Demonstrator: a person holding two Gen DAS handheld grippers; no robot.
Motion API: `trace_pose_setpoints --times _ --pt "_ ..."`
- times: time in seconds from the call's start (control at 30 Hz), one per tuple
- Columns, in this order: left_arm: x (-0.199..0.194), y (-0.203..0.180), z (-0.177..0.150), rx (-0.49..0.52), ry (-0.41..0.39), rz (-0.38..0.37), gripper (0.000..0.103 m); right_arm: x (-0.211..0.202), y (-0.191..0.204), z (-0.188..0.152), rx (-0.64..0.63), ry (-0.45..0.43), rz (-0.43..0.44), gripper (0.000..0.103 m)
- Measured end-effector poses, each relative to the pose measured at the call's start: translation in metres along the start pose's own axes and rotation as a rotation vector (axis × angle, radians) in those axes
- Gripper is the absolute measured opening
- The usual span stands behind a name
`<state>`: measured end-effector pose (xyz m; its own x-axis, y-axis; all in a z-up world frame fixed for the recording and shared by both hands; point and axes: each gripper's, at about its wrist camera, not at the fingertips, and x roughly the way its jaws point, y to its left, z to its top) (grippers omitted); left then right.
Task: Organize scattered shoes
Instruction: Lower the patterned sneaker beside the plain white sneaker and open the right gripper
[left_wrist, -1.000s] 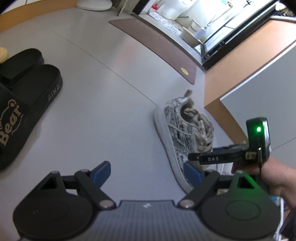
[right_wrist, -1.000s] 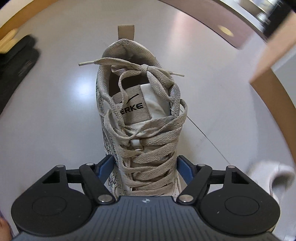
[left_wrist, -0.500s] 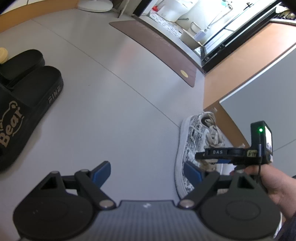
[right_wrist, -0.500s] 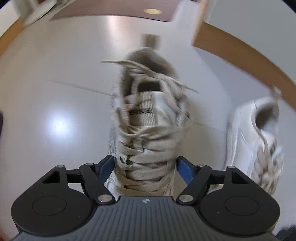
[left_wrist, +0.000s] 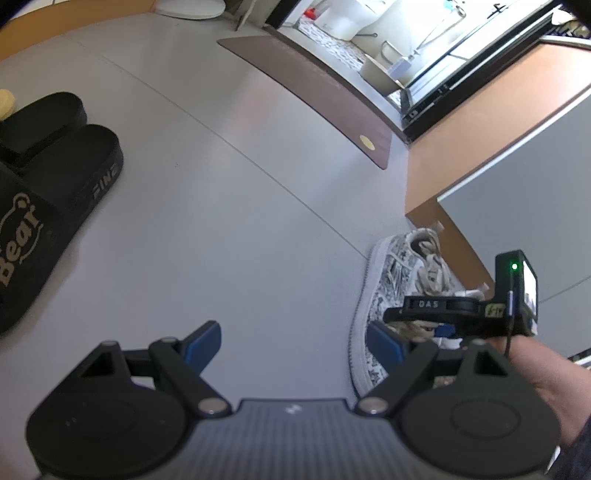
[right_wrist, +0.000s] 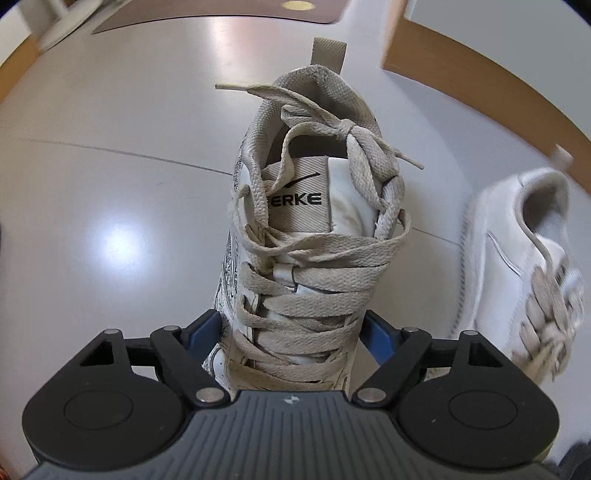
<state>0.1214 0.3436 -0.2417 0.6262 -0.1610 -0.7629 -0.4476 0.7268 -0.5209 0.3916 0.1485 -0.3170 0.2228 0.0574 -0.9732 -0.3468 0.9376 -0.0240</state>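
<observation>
Indoors, on a grey tiled floor (left_wrist: 229, 206), shoes are being lined up near a wooden skirting (left_wrist: 461, 122). Far left, a pair of black slides (left_wrist: 48, 192), one marked "Bear", are lying side by side, well apart from everything else. The left gripper (left_wrist: 295, 343) is hovering over bare floor, its jaws standing wide with nothing between them. Beyond it, a brown mat (left_wrist: 317, 85) is lying by a bright doorway (left_wrist: 406, 48). To the right, a printed sneaker (right_wrist: 295, 236) with beige laces is sitting upright on the floor near the skirting corner, heel pointing away from the camera. The right gripper (right_wrist: 291, 332), held in a hand (left_wrist: 535, 373), is pointing steeply down over the sneaker's laced forefoot; its jaws have just been opening and are straddling the shoe on both sides, but whether the blue pads (right_wrist: 203, 332) are pressing the upper cannot be told. Just right of it, a white sneaker (right_wrist: 517, 258) is lying alongside, facing the same way, blurred at its toe.
</observation>
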Motion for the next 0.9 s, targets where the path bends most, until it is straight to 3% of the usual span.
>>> trace_pose_setpoints --times 0.57,0.9 --pt "0.004 -0.009 -0.004 0.020 0.018 -0.009 0.087 0.011 -0.032 0.015 0.074 0.036 -0.038 0.084" --pt "0.006 -0.016 -0.005 0.029 0.022 -0.016 0.087 0.004 -0.032 0.033 0.015 0.025 -0.092 0.085"
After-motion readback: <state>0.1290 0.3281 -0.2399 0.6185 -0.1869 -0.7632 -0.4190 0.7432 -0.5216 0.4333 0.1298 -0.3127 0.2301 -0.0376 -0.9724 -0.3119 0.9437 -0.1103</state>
